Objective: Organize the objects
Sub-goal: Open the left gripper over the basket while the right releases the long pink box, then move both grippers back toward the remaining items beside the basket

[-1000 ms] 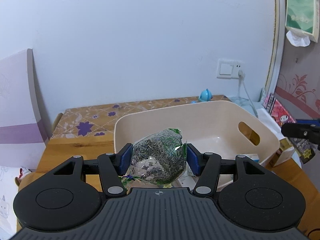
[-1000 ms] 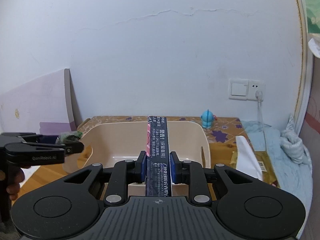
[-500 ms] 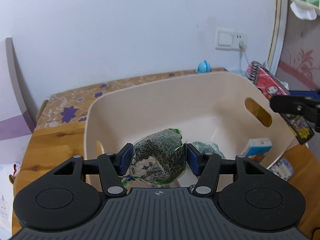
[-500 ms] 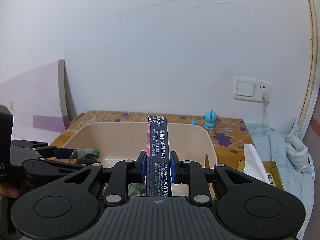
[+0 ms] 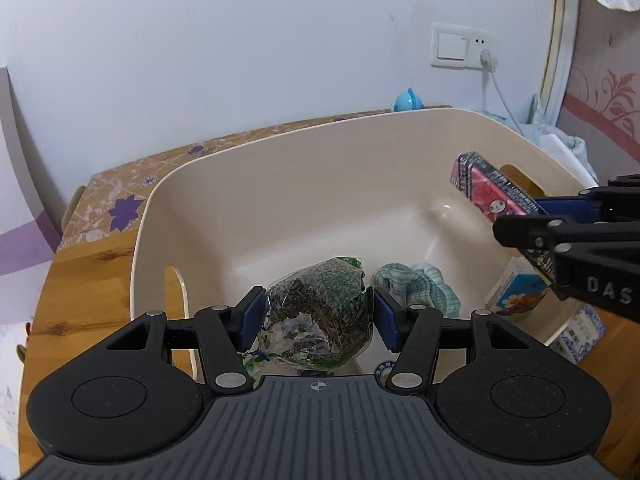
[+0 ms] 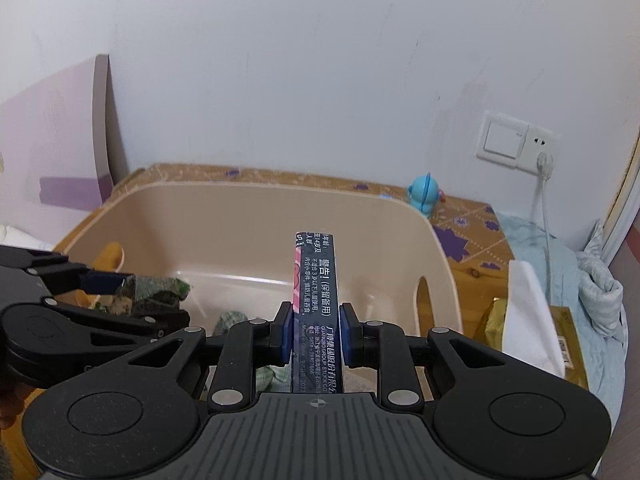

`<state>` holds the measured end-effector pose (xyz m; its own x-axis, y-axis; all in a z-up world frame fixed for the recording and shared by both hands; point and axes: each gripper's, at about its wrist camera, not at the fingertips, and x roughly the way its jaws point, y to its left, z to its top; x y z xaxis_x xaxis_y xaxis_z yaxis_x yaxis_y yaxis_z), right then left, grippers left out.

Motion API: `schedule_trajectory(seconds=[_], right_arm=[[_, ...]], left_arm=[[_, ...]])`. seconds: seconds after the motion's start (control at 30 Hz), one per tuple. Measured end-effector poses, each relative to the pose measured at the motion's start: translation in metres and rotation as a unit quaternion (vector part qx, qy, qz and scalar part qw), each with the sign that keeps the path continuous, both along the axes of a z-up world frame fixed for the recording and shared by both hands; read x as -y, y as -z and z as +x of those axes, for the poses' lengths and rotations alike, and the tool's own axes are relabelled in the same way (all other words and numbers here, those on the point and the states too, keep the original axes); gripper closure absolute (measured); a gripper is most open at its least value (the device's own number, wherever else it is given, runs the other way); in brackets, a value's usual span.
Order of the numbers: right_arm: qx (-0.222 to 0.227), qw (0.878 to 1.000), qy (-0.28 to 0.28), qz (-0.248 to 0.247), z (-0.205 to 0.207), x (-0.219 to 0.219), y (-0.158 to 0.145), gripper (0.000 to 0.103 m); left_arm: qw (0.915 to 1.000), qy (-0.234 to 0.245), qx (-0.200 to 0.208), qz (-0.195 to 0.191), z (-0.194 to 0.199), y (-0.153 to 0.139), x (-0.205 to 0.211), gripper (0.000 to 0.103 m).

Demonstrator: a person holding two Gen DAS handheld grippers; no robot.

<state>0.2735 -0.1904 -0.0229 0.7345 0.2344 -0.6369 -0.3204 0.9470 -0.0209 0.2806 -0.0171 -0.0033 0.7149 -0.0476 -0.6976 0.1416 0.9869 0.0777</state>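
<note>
- my left tongs [image 5: 318,318] are closed on a clear bag of dark seeds [image 5: 320,314]; the blue pads press it from both sides, so the jaws stand about half apart around it.
- this bag hangs over the near part of the beige bin [image 5: 304,184], inside its rim, above the bin floor.
- my right tongs [image 6: 316,334] are almost fully closed on a thin dark box with pink side [image 6: 318,300]; the box stands on its narrow edge between the pads and sticks out forward.
- in the left view this box [image 5: 492,192] is over the right part of the bin, tilted, near the handle hole in the right wall.
- on the bin floor lies a green-white cloth [image 5: 416,286], just right of the seed bag, and a small blue and white carton [image 5: 516,288] leans at the right wall.
- the bin stands on a wooden table [image 5: 88,276]; at the far side a patterned cover [image 5: 120,200] and a small blue toy [image 6: 424,194] are near the wall.
- a folded white cloth [image 6: 528,316] lies right of the bin.
</note>
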Motion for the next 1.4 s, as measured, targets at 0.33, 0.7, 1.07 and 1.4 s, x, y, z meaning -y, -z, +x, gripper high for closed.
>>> schedule_trajectory(seconds=[0.33,0.7,1.07,1.4], right_arm=[[0.014,1.000,0.003,-0.013,-0.013,0.002,-0.005,0.044],[0.063,0.998,0.004,-0.029,-0.058,0.015,-0.030,0.003],[0.058,0.997,0.005,-0.058,-0.086,0.034,-0.018,0.000],[-0.002,0.998,0.035,-0.059,-0.104,0.067,0.019,0.000]], left_arm=[[0.9997,-0.006,0.020,-0.016,-0.011,-0.016,-0.006,0.028],[0.9981,-0.002,0.061,-0.009,-0.055,-0.041,-0.010,0.015],[0.9975,-0.010,0.064,-0.029,-0.098,-0.044,-0.022,0.015],[0.9981,-0.017,0.057,-0.018,-0.120,-0.020,-0.025,0.015]])
